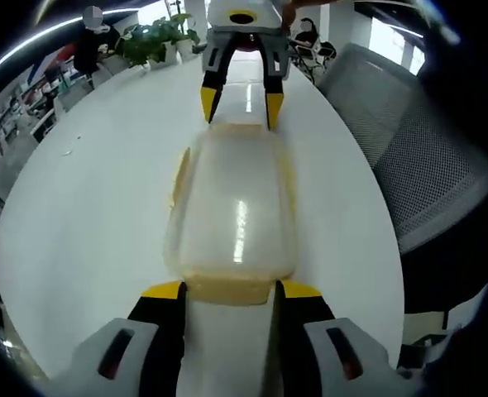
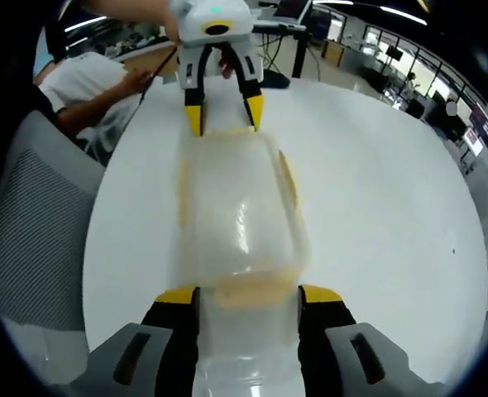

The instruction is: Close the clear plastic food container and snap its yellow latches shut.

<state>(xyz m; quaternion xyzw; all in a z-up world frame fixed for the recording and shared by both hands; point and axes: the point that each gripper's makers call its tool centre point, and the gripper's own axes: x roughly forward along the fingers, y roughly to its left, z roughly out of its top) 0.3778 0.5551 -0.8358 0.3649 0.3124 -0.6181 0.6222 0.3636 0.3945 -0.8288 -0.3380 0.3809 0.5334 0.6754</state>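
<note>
As it lies lengthwise between both grippers, clear container (image 1: 234, 211) on white table (image 1: 87, 215), fingers spread at each end.

— What colour was the container (image 1: 234, 217)?
— Clear and frosty, with pale yellow latches (image 1: 178, 175) along its edges.
— And the worktop (image 1: 87, 207)?
— Glossy white. The left gripper (image 1: 227, 291) was black and grey with yellow tips; the right gripper (image 2: 248, 295) matched.
— The chair (image 1: 426, 157)?
— Grey mesh. The plant (image 1: 153, 37) was green.
</note>
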